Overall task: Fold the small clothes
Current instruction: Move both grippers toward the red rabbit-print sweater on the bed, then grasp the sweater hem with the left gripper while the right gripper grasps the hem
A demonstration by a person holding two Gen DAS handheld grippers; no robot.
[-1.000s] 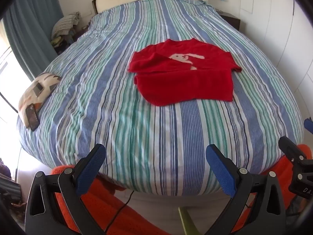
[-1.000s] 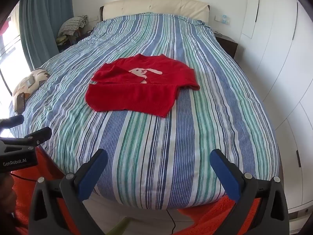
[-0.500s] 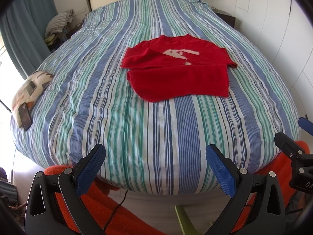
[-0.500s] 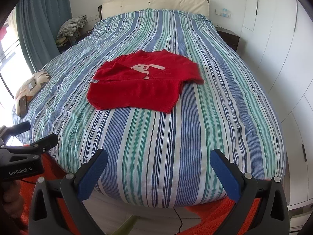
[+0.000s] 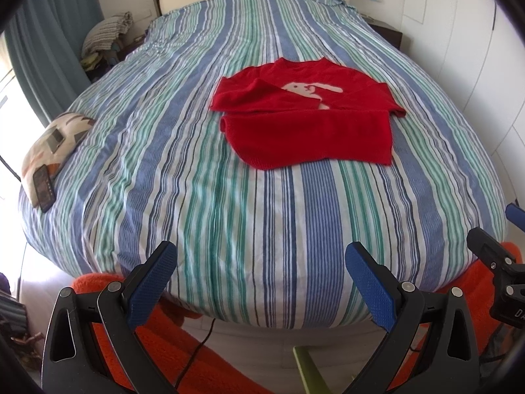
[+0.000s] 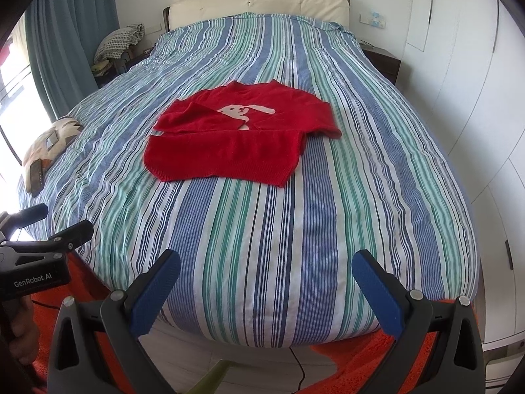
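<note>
A small red sweater (image 5: pixel 306 118) with a pale rabbit picture lies flat on the striped bed (image 5: pixel 229 197), both sleeves folded in across its front. It also shows in the right wrist view (image 6: pixel 236 139). My left gripper (image 5: pixel 259 262) is open and empty, held off the foot of the bed, well short of the sweater. My right gripper (image 6: pixel 267 271) is open and empty too, over the bed's foot edge. The right gripper's side shows at the left view's right edge (image 5: pixel 492 259), and the left gripper at the right view's left edge (image 6: pixel 49 239).
A patterned cushion (image 5: pixel 54 138) with a phone (image 5: pixel 43 187) on it lies at the bed's left edge. An orange rug (image 5: pixel 183 354) covers the floor at the foot. Blue curtains (image 6: pixel 65 32) hang left, white wardrobe doors (image 6: pixel 475 82) stand right, and a nightstand (image 6: pixel 382 62) is by the headboard.
Both grippers have moved a little nearer and higher over the foot of the bed, so the sweater looks closer. The sweater has not moved and both grippers stay open.
</note>
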